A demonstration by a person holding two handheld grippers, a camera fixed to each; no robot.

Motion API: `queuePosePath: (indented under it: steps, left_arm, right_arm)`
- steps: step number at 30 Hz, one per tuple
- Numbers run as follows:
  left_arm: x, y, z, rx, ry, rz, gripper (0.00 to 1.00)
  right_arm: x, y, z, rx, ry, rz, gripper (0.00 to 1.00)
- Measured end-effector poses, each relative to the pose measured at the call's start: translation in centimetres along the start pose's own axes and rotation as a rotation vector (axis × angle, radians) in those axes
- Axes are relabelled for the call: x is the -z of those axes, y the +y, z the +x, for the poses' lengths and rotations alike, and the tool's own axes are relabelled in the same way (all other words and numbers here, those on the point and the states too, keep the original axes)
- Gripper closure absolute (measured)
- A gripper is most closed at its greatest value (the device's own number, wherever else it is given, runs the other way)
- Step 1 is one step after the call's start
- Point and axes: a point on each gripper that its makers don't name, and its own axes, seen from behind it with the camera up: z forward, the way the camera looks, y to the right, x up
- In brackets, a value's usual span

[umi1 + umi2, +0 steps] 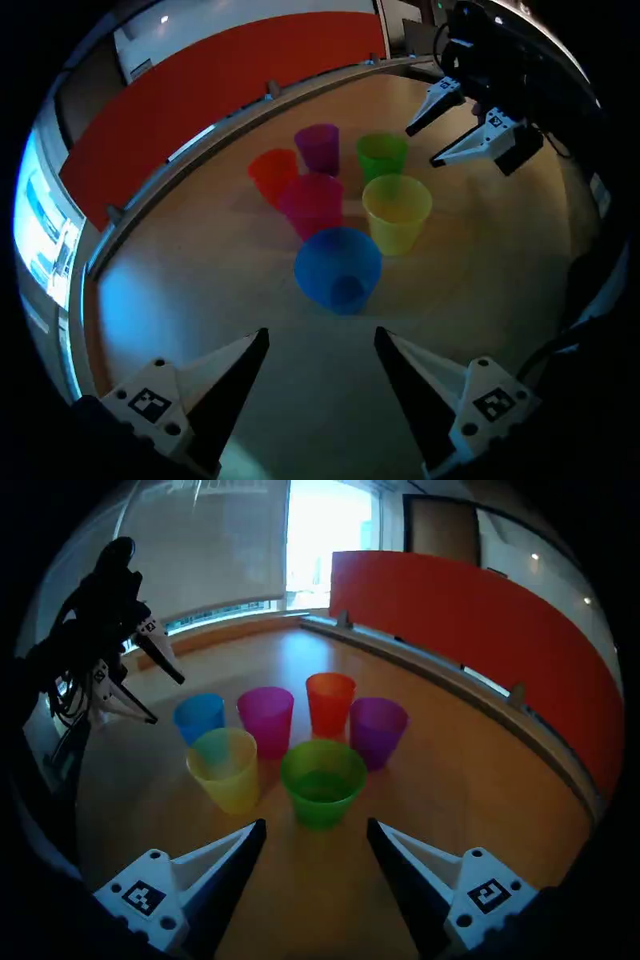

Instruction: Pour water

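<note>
Several plastic cups stand upright in a cluster on a wooden table. In the left gripper view, a blue cup [339, 270] is closest, with yellow [397, 211], pink [313, 204], orange [274, 174], purple [318, 147] and green [382, 155] cups behind. My left gripper [320, 340] is open just short of the blue cup. The right gripper [432, 144] hangs open beyond the green cup. In the right gripper view, the green cup [323, 782] is closest, with my right gripper [316, 828] open in front of it. The left gripper [164, 692] is open above the blue cup [199, 716].
An orange-red partition [224, 88] and a raised rail [200, 144] run along the table's far edge. A bright window [328, 540] lies behind the table. Bare wooden tabletop [472, 776] surrounds the cups. Cables hang from the far gripper [68, 696].
</note>
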Motion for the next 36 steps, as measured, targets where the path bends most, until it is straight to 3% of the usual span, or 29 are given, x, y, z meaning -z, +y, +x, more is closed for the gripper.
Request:
queuePosePath:
  steps: [6,13,23,29,36]
  left_arm:
    - [1.2,0.6,1.2,0.036,0.073,0.031,0.02]
    - [2.7,0.7,2.6,0.121,0.193,0.082,0.02]
    - [5.6,-1.8,4.6,0.224,0.401,0.235,0.02]
    - [6.8,-2.7,5.5,0.293,0.512,0.281,0.02]
    - [8.2,-4.0,6.2,0.351,0.603,0.332,0.02]
  right_arm:
    - [3.2,-1.1,0.4,-0.037,0.060,-0.038,0.02]
    - [6.6,-1.3,0.8,-0.067,0.122,-0.108,0.02]
    - [10.6,-1.1,2.7,-0.103,0.223,-0.237,0.03]
    - [13.0,-0.2,4.1,-0.102,0.307,-0.331,0.02]
    - [15.4,1.6,4.2,-0.143,0.380,-0.433,0.02]
